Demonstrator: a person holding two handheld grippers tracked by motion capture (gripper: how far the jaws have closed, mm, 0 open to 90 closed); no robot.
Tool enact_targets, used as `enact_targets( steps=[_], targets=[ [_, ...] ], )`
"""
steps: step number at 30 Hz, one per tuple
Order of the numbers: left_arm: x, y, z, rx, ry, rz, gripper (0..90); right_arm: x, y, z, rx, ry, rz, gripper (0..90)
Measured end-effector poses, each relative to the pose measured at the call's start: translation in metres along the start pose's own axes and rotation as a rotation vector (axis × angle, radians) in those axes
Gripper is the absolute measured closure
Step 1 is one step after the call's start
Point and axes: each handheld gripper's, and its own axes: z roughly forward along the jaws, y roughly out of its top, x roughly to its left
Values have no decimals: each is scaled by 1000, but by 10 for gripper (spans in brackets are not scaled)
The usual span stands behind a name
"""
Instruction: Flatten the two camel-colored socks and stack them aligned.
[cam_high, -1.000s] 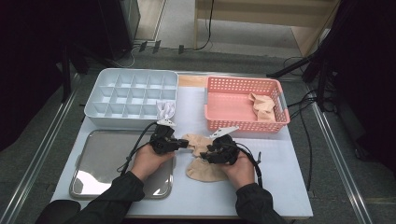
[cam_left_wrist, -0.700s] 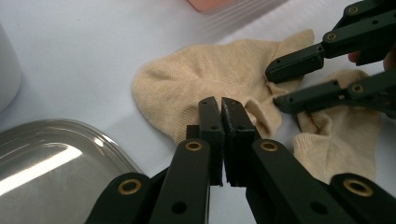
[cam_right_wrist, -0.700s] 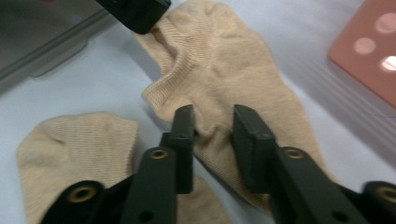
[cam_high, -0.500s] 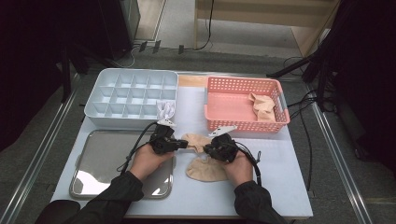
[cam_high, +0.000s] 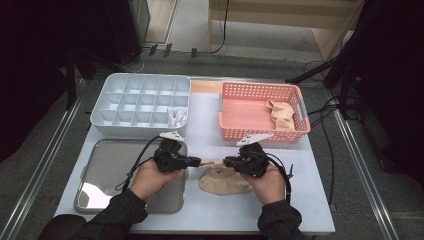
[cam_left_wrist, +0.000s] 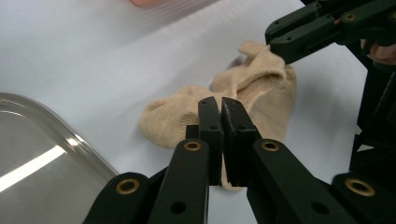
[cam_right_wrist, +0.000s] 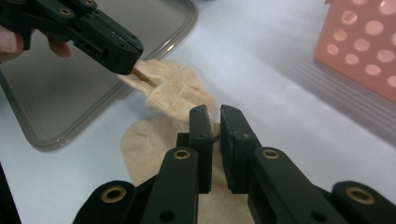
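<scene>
A beige sock lies on the white table, just right of the steel tray and in front of the pink basket. The left gripper pinches the sock's cuff edge, its fingers clenched on the fabric. The right gripper faces it from the other side, fingers grasping the opposite lip of the same cuff, so the opening is stretched between them and lifted slightly off the table. The two tips are near each other but apart.

Bare table stays open to the right of the sock and along the near edge; the strip between basket and white divided box is also free. The tray rim sits just beside the left hand. A second beige sock rests in the basket's right end. A small white bundle sits in the box's near right compartment. No readable writing or labels appear anywhere.
</scene>
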Motion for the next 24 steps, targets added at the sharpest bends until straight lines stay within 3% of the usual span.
enact_targets(
  steps=[7,11,17,24],
  targets=[
    [16,3,14,-15,33,-50,886,-13,4,14,-2,-39,19,851],
    [22,8,17,-28,52,-59,876,-22,10,25,2,-57,28,851],
    [25,12,13,-62,98,-40,735,-35,14,30,6,-80,44,850],
    [30,12,14,-57,140,-19,670,-52,12,35,-4,-75,99,841]
  ],
)
